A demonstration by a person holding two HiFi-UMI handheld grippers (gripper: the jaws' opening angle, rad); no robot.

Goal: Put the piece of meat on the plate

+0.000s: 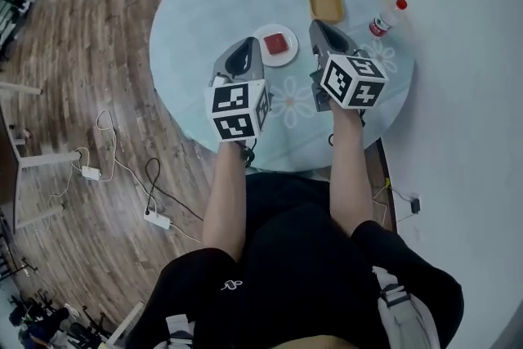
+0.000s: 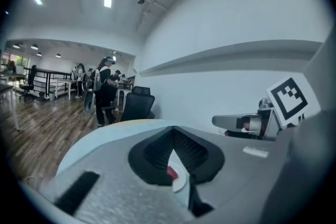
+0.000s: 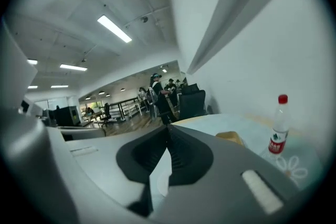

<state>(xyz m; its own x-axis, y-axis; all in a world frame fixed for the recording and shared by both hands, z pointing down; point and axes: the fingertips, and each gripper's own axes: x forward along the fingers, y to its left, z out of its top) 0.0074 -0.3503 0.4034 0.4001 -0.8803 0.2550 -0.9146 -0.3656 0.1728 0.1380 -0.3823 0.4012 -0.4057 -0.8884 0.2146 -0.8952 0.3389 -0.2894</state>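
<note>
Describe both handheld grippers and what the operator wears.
The left gripper and right gripper are grey moulded shells, each claw lined with black ribbed pads. Each carries a white cube with black square markers. Operator: black top, black shorts with small white logo, forearms unsleeved.

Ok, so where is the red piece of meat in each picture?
Head view: the red piece of meat sits on the round white plate, just above the picture's middle.
Left gripper view: it shows low in the middle, a small red bit on the white plate.
Right gripper view: the meat is not seen.
Shared landmark: the pale blue round table, in all three views.
</note>
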